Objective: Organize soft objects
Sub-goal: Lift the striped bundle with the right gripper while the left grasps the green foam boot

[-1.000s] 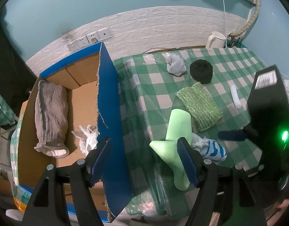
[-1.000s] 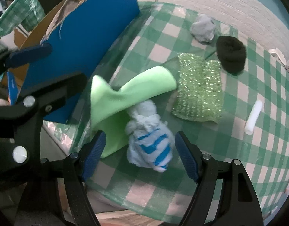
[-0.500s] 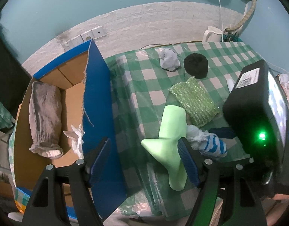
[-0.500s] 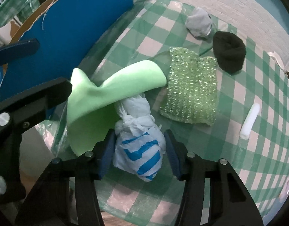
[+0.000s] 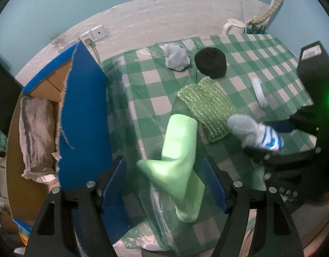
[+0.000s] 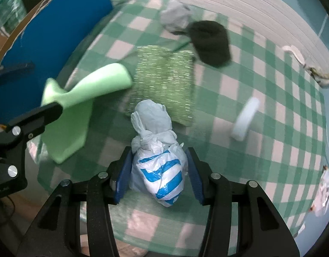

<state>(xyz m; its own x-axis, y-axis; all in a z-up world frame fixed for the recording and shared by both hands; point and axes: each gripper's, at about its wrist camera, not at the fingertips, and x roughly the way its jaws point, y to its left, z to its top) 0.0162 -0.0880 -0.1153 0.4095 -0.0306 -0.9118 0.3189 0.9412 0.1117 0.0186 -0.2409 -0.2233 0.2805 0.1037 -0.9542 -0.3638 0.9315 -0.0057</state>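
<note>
My right gripper [image 6: 158,173] is shut on a knotted white plastic bag with blue stripes [image 6: 159,167] and holds it above the checked table; the bag also shows in the left wrist view [image 5: 256,132]. My left gripper [image 5: 164,182] is open and empty, its fingers either side of a folded light green cloth [image 5: 179,158] at the table's front left corner. A sparkly green cloth [image 5: 207,105], a black rolled item [image 5: 211,63] and a grey bundle [image 5: 175,56] lie farther back. The open cardboard box with a blue flap [image 5: 83,107] stands left of the table.
The box holds a grey folded cloth [image 5: 36,137]. A white cylinder [image 5: 259,94] lies on the green checked tablecloth [image 5: 143,98] at the right. A white kettle [image 5: 234,25] stands at the back by the wall. Wall sockets [image 5: 96,33] sit behind the box.
My right gripper closed on the striped bag and lifted it off the green cloth, toward the right. My left gripper stayed open and shifted slightly over the green cloth.
</note>
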